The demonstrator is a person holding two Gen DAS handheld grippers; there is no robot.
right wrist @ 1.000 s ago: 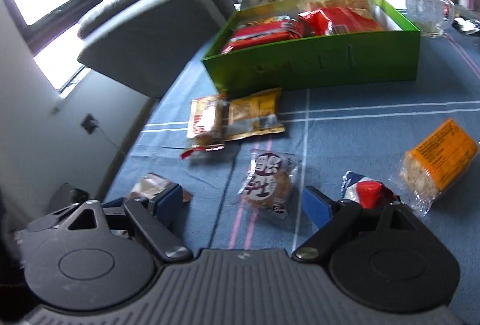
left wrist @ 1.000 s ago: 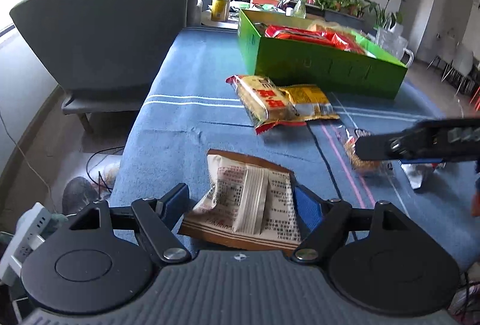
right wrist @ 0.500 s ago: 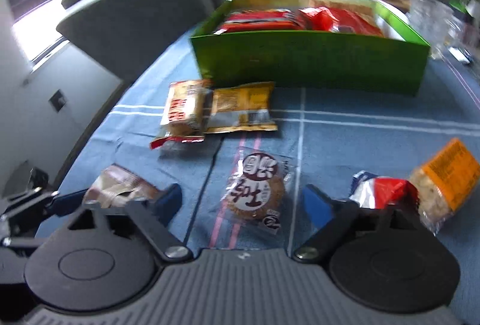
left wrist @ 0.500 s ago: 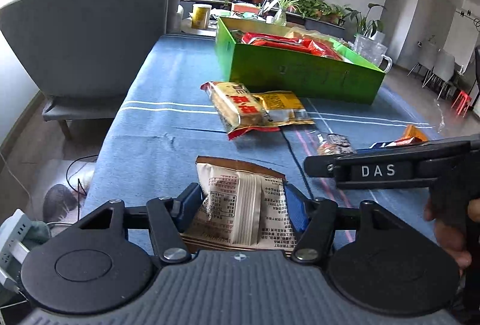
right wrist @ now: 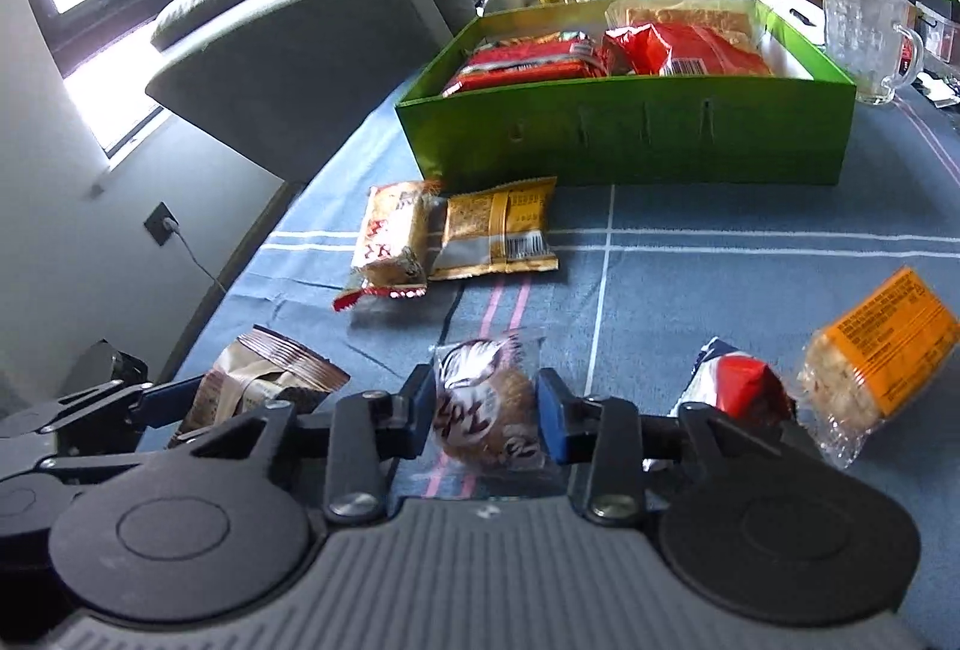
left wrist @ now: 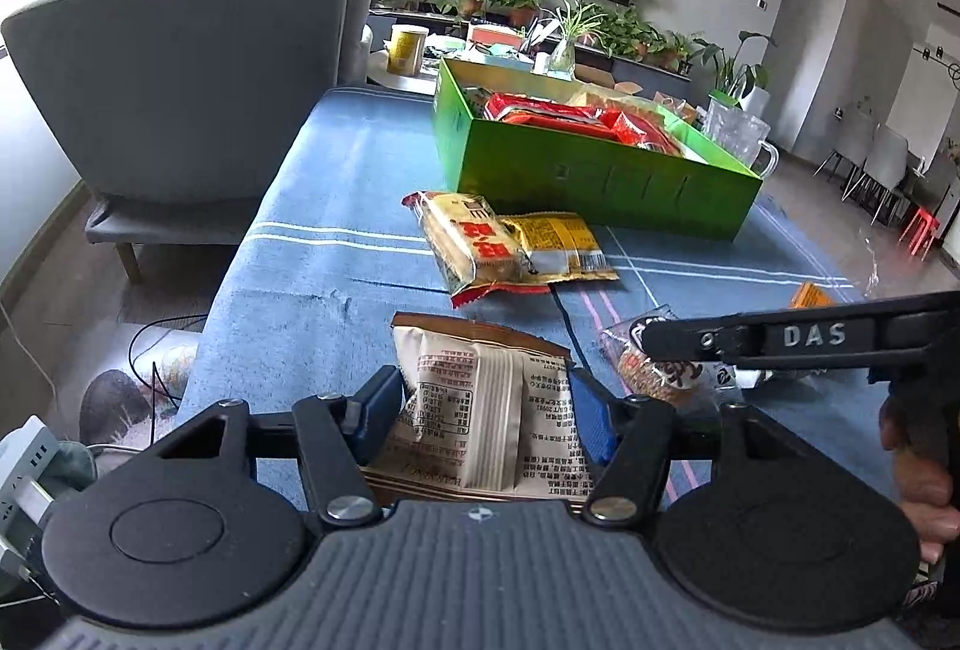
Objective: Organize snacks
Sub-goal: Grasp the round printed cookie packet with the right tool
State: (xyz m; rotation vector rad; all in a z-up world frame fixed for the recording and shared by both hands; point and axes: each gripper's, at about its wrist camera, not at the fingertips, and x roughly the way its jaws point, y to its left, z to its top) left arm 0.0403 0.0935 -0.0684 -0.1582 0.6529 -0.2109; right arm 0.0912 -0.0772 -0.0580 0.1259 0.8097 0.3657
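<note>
My left gripper [left wrist: 483, 419] is shut on a brown and cream snack packet [left wrist: 474, 410], held just above the blue tablecloth; the packet also shows in the right wrist view [right wrist: 258, 380]. My right gripper [right wrist: 486, 410] is shut on a round cookie in a clear wrapper [right wrist: 486, 404], seen in the left wrist view [left wrist: 660, 374] under the right gripper's finger. A green box [left wrist: 600, 170] holding red snack packs stands at the far end [right wrist: 630, 134].
A yellow-red cracker pack [right wrist: 390, 236] and a gold packet [right wrist: 495, 230] lie before the box. A red-blue packet [right wrist: 741, 389] and an orange cracker pack [right wrist: 882, 356] lie to the right. A glass jug [right wrist: 864, 44] stands beside the box. A grey armchair [left wrist: 186, 92] stands at the left.
My left gripper has closed on the brown packet and lifted it slightly. My right gripper has moved forward and closed on the round cookie.
</note>
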